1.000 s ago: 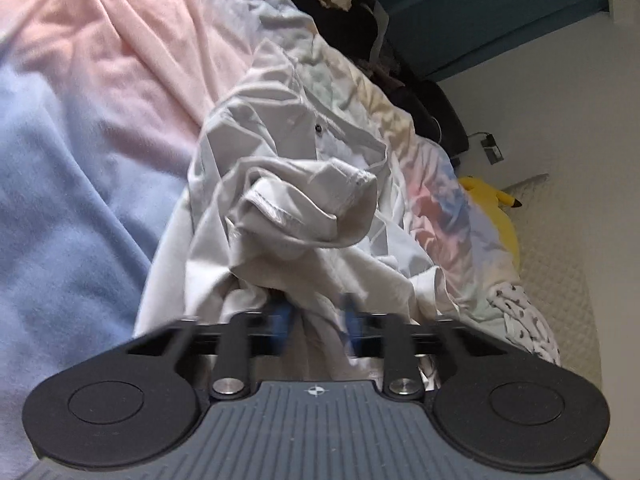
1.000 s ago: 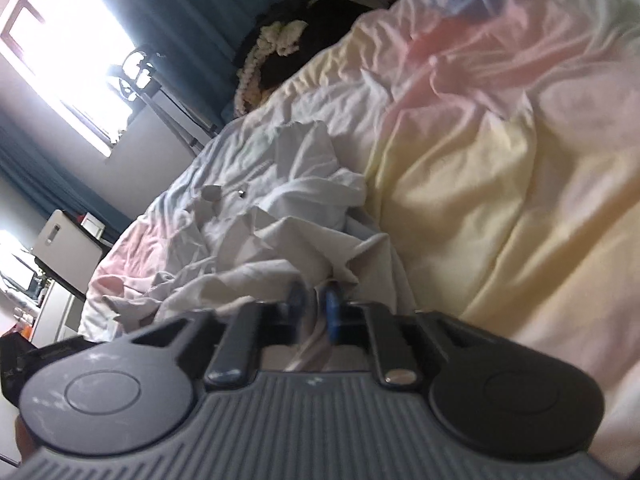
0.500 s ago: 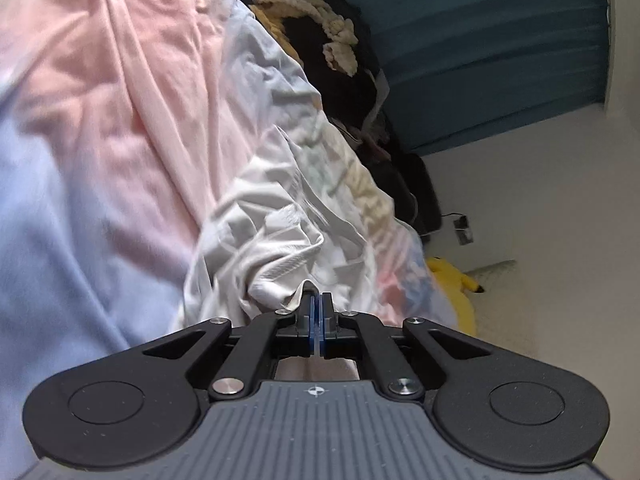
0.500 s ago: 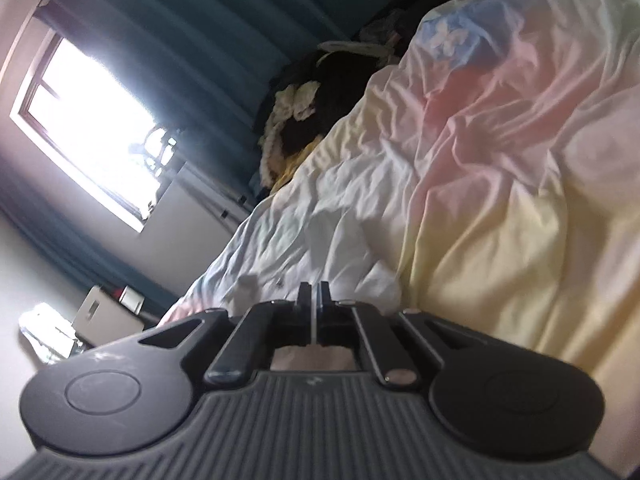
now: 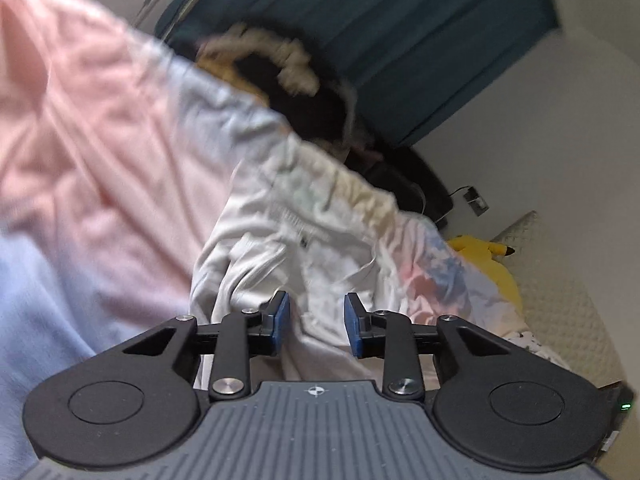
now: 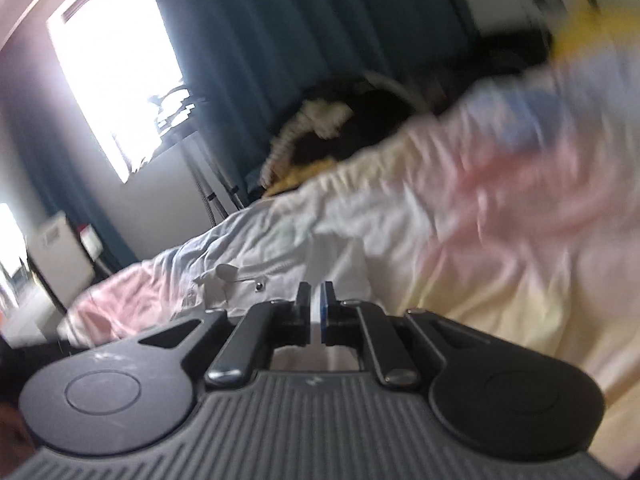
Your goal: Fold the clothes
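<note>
A crumpled white garment with a dark snap lies on the pastel bedsheet. My left gripper hovers just over the garment's near edge. Its jaws are opening, and the blue pads stand apart without pressing on the white cloth seen between them. In the right wrist view the same white garment lies ahead with its snap showing. My right gripper has its pads almost together, with a thin strip of white cloth in the slit. Both views are blurred by motion.
A dark heap of clothes with cream fleece trim sits at the far end of the bed, in front of teal curtains. A yellow plush toy lies at the right. A bright window and a white unit stand left of the bed.
Both grippers closed on the white garment, then rose and tilted up, so more curtain and wall show. The left jaws have since parted again; the right jaws remain nearly together.
</note>
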`<move>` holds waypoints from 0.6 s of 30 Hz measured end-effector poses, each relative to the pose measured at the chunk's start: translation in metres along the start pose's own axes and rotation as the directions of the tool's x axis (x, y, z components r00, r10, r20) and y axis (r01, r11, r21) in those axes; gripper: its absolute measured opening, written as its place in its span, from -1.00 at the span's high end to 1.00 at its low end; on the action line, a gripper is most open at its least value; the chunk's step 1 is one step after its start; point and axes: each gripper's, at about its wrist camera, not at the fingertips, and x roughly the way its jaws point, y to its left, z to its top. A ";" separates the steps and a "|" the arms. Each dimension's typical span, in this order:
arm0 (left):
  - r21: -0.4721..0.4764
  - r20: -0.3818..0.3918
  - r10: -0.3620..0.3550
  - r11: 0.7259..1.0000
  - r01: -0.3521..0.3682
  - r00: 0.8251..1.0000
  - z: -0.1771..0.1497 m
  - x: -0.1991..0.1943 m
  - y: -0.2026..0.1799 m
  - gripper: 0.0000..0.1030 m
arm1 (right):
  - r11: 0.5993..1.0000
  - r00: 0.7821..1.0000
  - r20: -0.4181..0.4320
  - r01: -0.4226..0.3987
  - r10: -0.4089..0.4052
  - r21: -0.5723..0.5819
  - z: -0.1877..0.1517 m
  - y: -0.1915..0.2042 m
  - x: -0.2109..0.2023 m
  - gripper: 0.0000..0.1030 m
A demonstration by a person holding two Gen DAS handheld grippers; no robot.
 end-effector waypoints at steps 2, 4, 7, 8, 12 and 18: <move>0.061 0.014 -0.026 0.998 0.026 1.000 -0.002 -0.009 -0.012 0.35 | 0.997 0.998 -0.021 -0.065 0.064 -0.029 -0.004 0.013 -0.012 0.86; 0.145 -0.005 -0.042 0.989 0.042 0.999 -0.009 -0.015 -0.029 0.35 | 0.977 0.970 -0.115 -0.215 0.213 -0.005 -0.016 0.026 -0.020 0.87; 0.222 -0.060 -0.015 0.975 0.028 0.998 -0.028 -0.017 -0.047 0.35 | 0.955 0.925 -0.248 -0.297 0.287 -0.001 -0.040 0.047 -0.022 0.87; 0.247 -0.078 -0.004 0.969 0.023 0.997 -0.034 -0.017 -0.053 0.35 | 0.958 0.922 -0.287 -0.283 0.260 -0.039 -0.048 0.055 -0.019 0.87; 0.297 -0.158 0.088 0.954 -0.038 0.984 -0.063 -0.007 -0.055 0.35 | 0.975 0.910 -0.393 -0.194 0.136 -0.110 -0.071 0.061 0.006 0.87; 0.387 -0.210 0.227 0.913 -0.133 0.951 -0.088 0.015 -0.046 0.35 | 0.999 0.957 -0.290 -0.023 0.011 -0.038 -0.061 0.025 0.026 0.88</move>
